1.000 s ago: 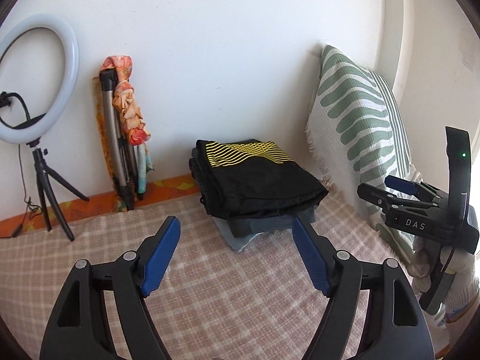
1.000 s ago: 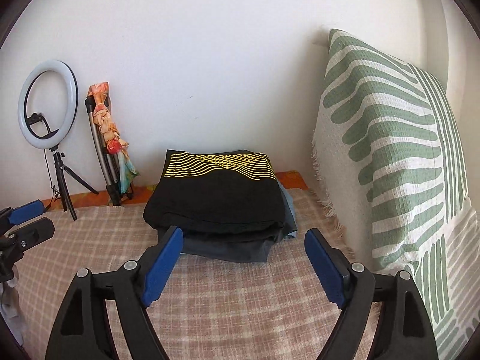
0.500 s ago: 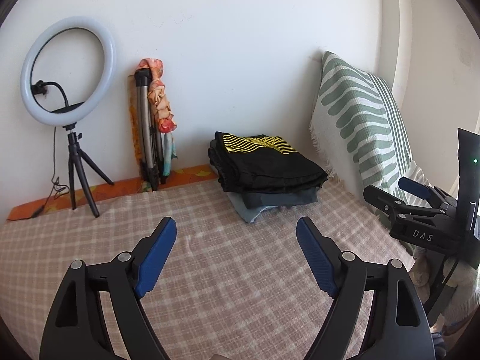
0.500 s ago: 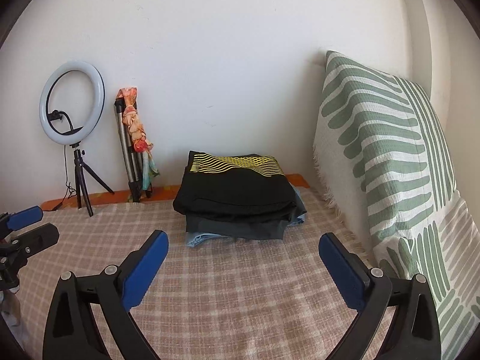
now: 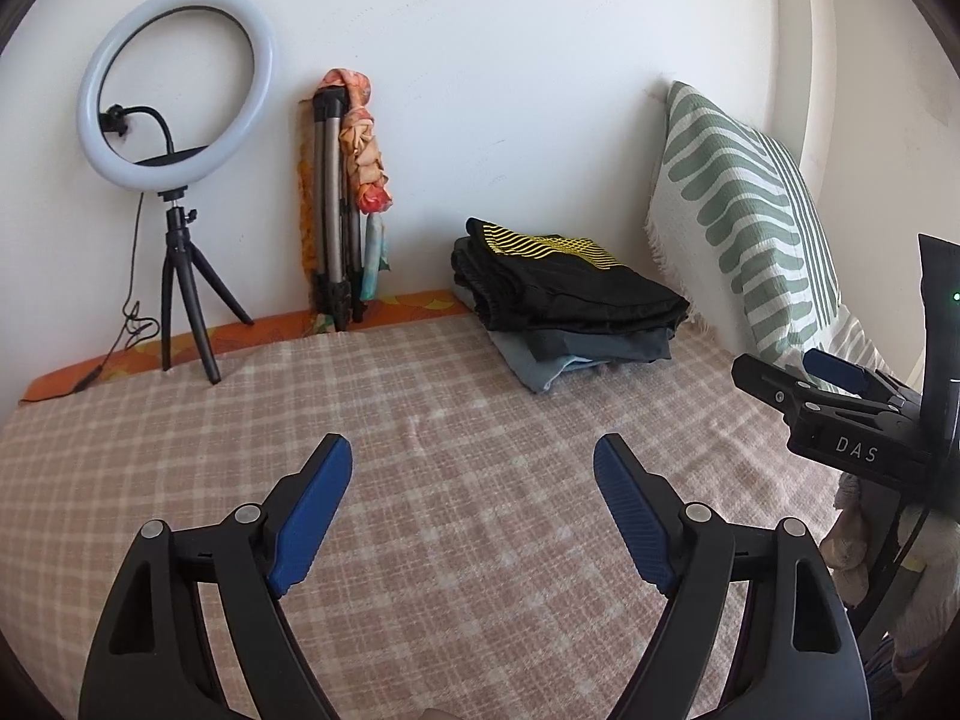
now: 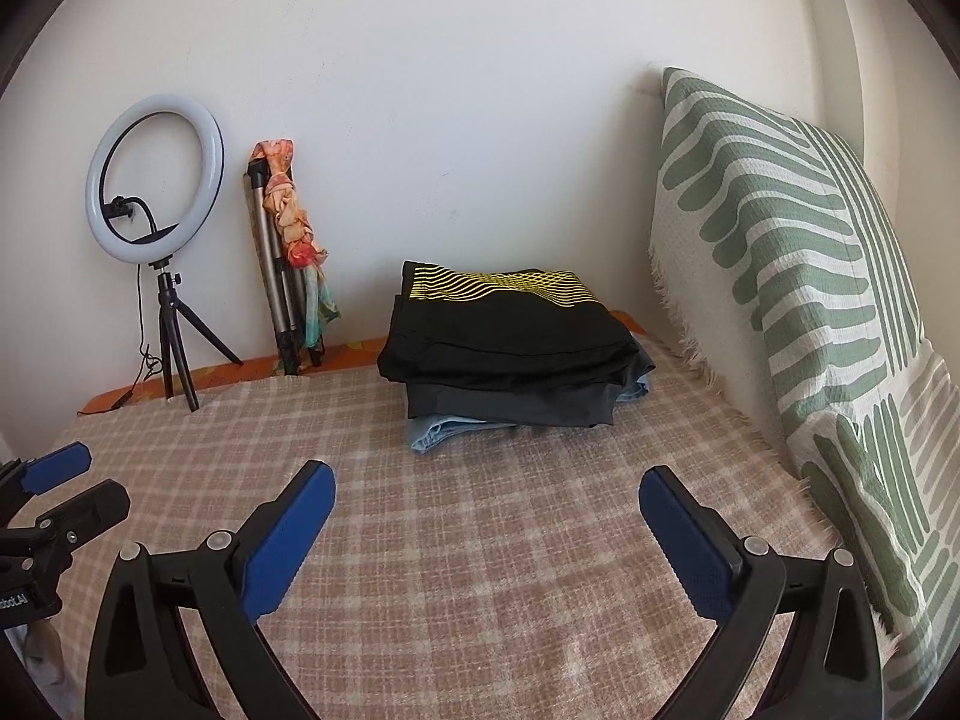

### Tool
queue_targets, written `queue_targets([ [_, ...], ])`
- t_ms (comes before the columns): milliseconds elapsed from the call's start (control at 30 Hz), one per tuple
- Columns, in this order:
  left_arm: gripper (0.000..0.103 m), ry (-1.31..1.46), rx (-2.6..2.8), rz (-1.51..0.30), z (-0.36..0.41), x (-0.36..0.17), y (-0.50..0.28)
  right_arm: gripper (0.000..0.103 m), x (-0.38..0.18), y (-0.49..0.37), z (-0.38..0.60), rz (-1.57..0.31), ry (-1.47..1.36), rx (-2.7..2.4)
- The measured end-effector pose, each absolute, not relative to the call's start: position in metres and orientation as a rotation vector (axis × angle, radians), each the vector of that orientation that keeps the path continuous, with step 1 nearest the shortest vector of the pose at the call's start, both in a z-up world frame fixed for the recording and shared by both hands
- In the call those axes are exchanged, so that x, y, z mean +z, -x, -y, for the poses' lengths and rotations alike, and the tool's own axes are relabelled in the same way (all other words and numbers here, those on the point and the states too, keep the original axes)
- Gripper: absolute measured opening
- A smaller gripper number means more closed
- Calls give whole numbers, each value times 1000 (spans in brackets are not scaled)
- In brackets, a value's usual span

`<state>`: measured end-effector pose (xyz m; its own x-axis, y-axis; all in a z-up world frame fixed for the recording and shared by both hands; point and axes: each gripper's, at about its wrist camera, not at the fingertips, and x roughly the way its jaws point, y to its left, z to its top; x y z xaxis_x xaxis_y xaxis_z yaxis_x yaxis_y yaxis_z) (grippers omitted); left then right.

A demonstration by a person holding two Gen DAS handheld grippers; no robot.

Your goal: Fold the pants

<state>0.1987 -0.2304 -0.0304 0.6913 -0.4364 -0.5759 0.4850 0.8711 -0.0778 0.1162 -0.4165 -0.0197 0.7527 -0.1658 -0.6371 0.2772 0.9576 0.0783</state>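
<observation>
A stack of folded pants lies at the back of the bed by the wall: black with a yellow wave print on top, dark grey under it, light blue denim at the bottom. My left gripper hangs open over the checked blanket, well short of the stack, nothing between its blue pads. My right gripper is open wide, also empty and in front of the stack. Each gripper shows at the edge of the other's view: the right gripper, the left gripper.
A pink checked blanket covers the bed. A green-striped pillow leans against the right wall. A ring light on a small tripod and a folded tripod with an orange scarf stand at the back left.
Both grippers have drawn back from the stack, which now looks smaller and farther away. The right gripper's jaws opened wider. More blanket shows in front.
</observation>
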Motion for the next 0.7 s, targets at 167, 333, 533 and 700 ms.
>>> queue_targets([
  [167,83,-64,-506,-636,223,-35,-204,103,-24,-119,418,-672,-194,-247],
  [333,83,-61,-498,-638,221,-38,-203,103,-24,-117,418,-660,-185,-265],
  [533,83,-78,-498,-638,222,-40,-198,103,-25,-112,417,-657,-169,-276],
  [700,83,-82,-489,-641,221,-41,-194,103,-29,-110,414,-660,-152,-282],
])
